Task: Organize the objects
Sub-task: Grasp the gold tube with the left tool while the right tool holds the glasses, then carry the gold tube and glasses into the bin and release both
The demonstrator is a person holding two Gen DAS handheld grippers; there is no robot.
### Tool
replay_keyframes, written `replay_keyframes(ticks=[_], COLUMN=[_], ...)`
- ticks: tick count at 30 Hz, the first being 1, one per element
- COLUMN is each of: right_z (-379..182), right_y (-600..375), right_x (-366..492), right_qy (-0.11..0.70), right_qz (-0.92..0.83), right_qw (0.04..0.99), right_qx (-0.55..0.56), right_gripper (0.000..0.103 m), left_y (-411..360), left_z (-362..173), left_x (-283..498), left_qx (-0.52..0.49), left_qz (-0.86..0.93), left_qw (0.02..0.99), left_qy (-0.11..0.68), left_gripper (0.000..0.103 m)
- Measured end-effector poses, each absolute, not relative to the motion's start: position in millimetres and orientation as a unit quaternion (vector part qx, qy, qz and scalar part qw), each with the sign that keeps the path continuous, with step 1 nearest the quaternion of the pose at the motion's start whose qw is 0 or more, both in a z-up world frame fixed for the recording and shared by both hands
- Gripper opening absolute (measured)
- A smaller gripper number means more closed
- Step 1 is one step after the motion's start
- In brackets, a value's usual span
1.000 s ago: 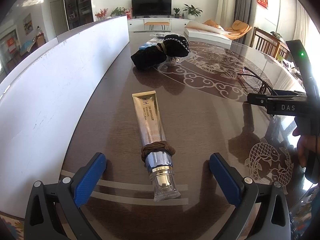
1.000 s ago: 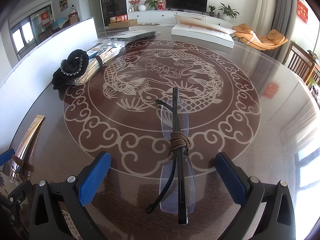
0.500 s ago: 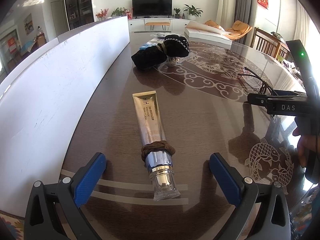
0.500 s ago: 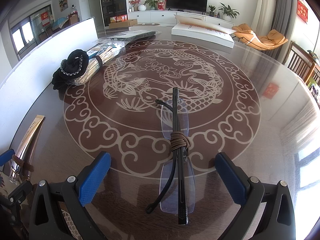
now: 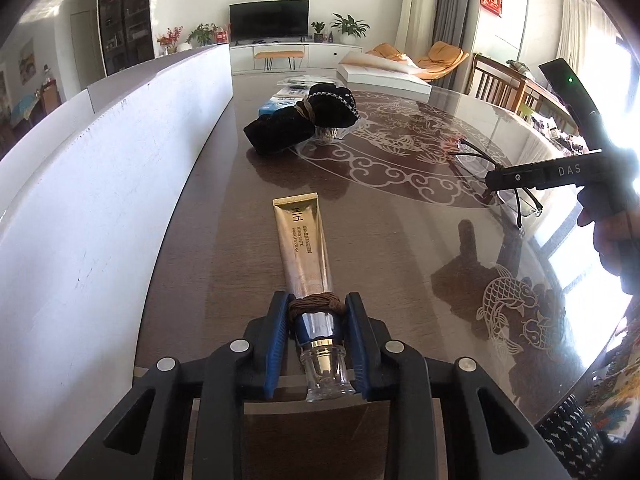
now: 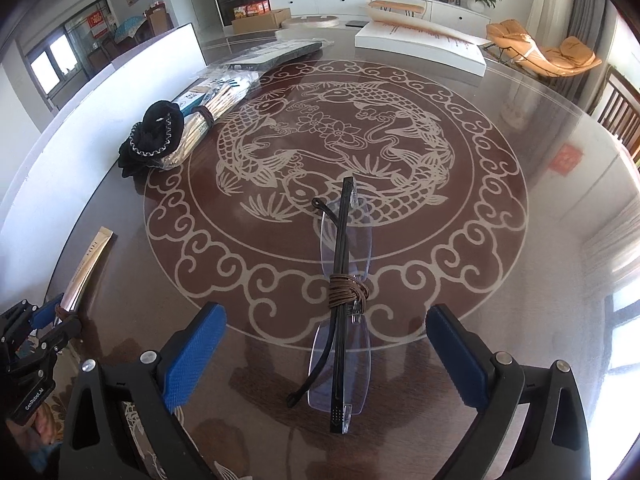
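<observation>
Left gripper [image 5: 316, 316] has just snapped shut! A second ago its jaws stood wide either side of the tube [image 5: 306, 256]; now both pads pinch the tube's neck at the brown band [image 5: 316, 305], cap end nearest the hand, gold tail pointing away on the table [image 5: 240, 240]. That looks like the grasp made, lift to come. Right gripper [image 6: 324, 356] is unchanged: jaws wide, holding nothing, glasses [image 6: 340, 304] lying between its fingers.

Sunlit living room; television [image 5: 269, 20]; orange lounge chair [image 6: 544, 50]
</observation>
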State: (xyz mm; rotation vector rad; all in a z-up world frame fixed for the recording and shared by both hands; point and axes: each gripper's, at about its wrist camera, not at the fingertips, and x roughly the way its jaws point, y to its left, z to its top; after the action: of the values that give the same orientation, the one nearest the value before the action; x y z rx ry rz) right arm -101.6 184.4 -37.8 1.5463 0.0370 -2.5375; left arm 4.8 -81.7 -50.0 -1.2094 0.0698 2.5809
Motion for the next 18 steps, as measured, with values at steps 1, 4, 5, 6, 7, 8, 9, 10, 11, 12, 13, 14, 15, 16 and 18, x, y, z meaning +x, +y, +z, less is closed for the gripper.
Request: replay_keyframes(ticks=[1,4,5,6,7,8,9,10,11,12,13,14,15,16,18], right_z=[-33,-31,-34,-36,-39,-41,-42,-39,-36,-31,-25,-19,-12,-5,10], right_y=[182,169,165,162,160,159,159,161,163,165,166,167,168,167,167], right_x=[-105,-117,-122,-126,-129,-132,-133,-132,-130,-126,-122,-118,-114,-110,-104], right_qy=[0.020,0.046,0.055,0.058,0.063,0.073,0.080,0.073,0.065,0.060,0.056,0.051,0.047,0.042,0.031], right_qz=[-0.848,-0.833,-0.825,-0.820,-0.817,-0.816,-0.815,-0.818,-0.822,-0.826,-0.830,-0.835,-0.839,-0.843,-0.851], right_qw=[0.088,0.099,0.092,0.090,0.086,0.075,0.064,0.062,0.061,0.061,0.061,0.064,0.066,0.070,0.079], right_qx=[0.522,0.543,0.554,0.563,0.566,0.569,0.570,0.567,0.563,0.558,0.551,0.545,0.539,0.532,0.519], right_gripper=[0.096,0.076,0.069,0.058,0.045,0.033,0.023,0.012,0.012,0.012,0.012,0.012,0.012,0.012,0.012], left_y=[-85,-91,-92,-93,-94,-96,-98,-101,-104,-106,-108,-110,-111,-112,-112], left_z=[-50,-51,-51,-51,-51,-51,-50,-48,-45,-42,-40,-37,-33,-30,-22], left_x=[5,7,9,10,12,13,15,18,22,24,26,26,27,28,29], left_qx=[-0.419,-0.414,-0.413,-0.411,-0.410,-0.409,-0.407,-0.402,-0.397,-0.392,-0.388,-0.384,-0.380,-0.375,-0.364], left_qz=[0.896,0.897,0.897,0.898,0.898,0.898,0.899,0.900,0.902,0.904,0.905,0.906,0.908,0.909,0.912], left_qw=[0.148,0.155,0.156,0.157,0.158,0.158,0.159,0.160,0.160,0.160,0.161,0.162,0.163,0.164,0.168], left_qy=[0.011,-0.018,-0.023,-0.027,-0.031,-0.036,-0.042,-0.049,-0.055,-0.059,-0.065,-0.071,-0.077,-0.081,-0.086], left_gripper=[0.029,0.029,0.028,0.028,0.028,0.028,0.028,0.028,0.028,0.028,0.028,0.028,0.028,0.028,0.028])
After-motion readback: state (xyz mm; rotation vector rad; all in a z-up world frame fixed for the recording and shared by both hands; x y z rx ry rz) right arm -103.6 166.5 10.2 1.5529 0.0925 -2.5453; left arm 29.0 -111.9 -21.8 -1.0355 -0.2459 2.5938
